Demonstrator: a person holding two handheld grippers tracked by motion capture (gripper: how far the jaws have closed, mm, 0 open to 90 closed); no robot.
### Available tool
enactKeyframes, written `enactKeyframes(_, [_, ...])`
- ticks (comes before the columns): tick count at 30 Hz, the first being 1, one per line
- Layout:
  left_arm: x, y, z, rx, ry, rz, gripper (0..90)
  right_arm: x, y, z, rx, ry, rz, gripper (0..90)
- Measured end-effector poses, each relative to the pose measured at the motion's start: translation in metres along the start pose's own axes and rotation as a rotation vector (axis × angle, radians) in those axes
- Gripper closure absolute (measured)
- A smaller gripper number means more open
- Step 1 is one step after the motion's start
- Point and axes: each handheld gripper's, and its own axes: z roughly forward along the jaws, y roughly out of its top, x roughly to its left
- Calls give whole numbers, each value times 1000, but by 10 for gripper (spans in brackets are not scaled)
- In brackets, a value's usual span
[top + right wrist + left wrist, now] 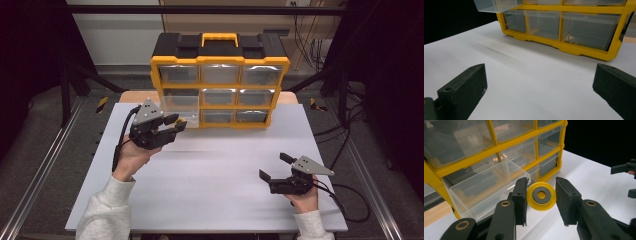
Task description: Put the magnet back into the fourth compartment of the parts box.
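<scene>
Clenched on a small yellow disc (541,196), the jaws of the left gripper (541,202) pressed its rim from both sides in the left gripper view; the disc stood on edge between the two black pads, its dark ring with a small centre hole turned toward the camera; it hung clear of the desk (210,190), just beside the front corner of an open clear drawer (486,187); that drawer stuck out of the middle row, at the left end, of a yellow organiser (220,82) with a black top and a yellow carry handle (219,39); the other clear drawers sat flush in their frame; in the high view the left gripper (179,125) was lifted above the white desk, close to the organiser's lower left corner, with a speck of yellow at its tips and its grey plate on top; a hand in a pale sleeve (107,210) carried it from below; the organiser stood at the far edge of the desk, upright, its front facing the person.

Released and spread wide, the jaws of the right gripper (274,166) held nothing; they lay low over bare white desk near the right front, well apart from the organiser; in the right gripper view (539,85) the two black pads stood at the picture's edges with plain desk between them and the organiser's bottom row beyond.
</scene>
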Motion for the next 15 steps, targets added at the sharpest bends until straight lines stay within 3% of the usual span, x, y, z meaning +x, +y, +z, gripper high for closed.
enactKeyframes(15, [17, 19, 10, 25, 43, 14, 623, 0, 0, 0, 0, 0, -1, 0])
